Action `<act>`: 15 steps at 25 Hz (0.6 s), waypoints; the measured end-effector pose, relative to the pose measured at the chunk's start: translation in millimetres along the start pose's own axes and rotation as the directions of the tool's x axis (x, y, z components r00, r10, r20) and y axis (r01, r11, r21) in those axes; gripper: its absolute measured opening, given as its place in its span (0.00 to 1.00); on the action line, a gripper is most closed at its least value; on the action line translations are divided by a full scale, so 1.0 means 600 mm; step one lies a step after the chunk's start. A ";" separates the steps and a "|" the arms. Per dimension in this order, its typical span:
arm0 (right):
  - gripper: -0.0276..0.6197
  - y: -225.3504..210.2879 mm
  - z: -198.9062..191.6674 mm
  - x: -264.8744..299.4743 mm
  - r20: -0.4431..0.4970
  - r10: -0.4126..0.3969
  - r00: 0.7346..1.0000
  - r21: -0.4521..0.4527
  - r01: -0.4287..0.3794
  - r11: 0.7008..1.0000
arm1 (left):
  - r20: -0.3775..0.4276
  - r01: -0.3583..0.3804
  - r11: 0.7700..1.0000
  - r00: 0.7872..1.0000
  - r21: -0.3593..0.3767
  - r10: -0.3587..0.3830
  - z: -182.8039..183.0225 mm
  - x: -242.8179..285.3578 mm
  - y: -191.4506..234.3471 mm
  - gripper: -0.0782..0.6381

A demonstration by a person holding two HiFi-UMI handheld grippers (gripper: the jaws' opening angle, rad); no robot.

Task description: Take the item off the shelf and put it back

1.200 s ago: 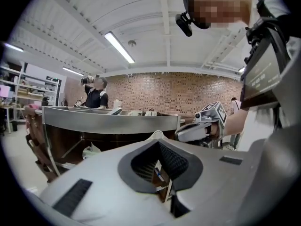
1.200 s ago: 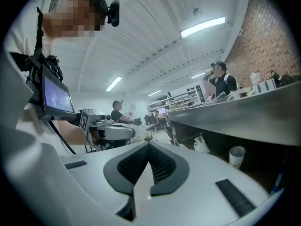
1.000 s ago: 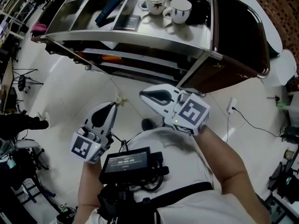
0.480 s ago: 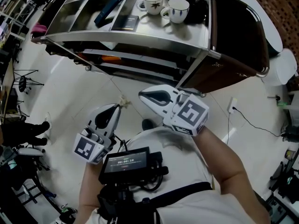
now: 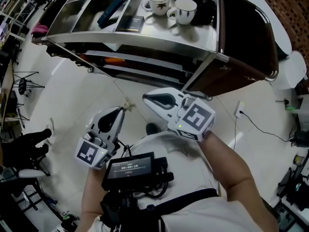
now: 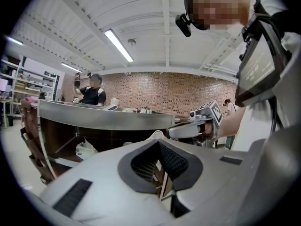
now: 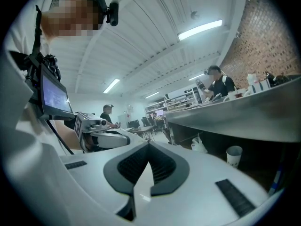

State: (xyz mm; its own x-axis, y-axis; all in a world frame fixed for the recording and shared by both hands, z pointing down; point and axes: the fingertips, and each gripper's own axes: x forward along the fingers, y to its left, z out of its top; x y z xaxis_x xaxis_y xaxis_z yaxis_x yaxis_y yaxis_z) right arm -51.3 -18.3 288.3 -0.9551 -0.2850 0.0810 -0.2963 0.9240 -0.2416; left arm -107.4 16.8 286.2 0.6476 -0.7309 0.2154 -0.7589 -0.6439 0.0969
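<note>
A metal shelf cart point(image 5: 145, 37) stands ahead of me, with two white cups point(image 5: 160, 1) and a long blue item point(image 5: 116, 6) on its top. Below the cart, over the floor, my left gripper point(image 5: 121, 109) is shut on a small pale item point(image 5: 127, 103) that sticks out past its tips. In the left gripper view that item point(image 6: 163, 181) shows as a thin, light piece wedged between the jaws. My right gripper point(image 5: 146, 97) floats just to the right, shut, with nothing between its jaws point(image 7: 148, 145). Both point toward the cart's lower shelves.
An orange thing point(image 5: 116, 60) lies on a lower shelf. A paper cup point(image 7: 233, 155) and a white bag point(image 7: 198, 146) sit low in the cart. A person point(image 7: 217, 86) stands beyond the cart. A cable point(image 5: 260, 124) runs over the floor at the right.
Both grippers stay almost where they were, the left still shut on the pale item. At the left edge, a bystander's dark feet have shifted downward.
</note>
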 end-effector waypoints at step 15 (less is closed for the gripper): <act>0.05 -0.008 -0.005 0.003 -0.013 -0.005 1.000 -0.025 0.004 1.000 | 0.005 -0.002 1.000 1.000 0.001 0.002 -0.003 0.007 0.012 0.12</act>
State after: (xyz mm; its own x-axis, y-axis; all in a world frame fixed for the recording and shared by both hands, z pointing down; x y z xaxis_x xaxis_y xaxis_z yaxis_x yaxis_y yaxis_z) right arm -51.7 -22.7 292.7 -0.9535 -0.2862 0.0946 -0.3003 0.9288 -0.2171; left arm -110.4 9.6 289.7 0.6461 -0.7334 0.2112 -0.7604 -0.6425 0.0952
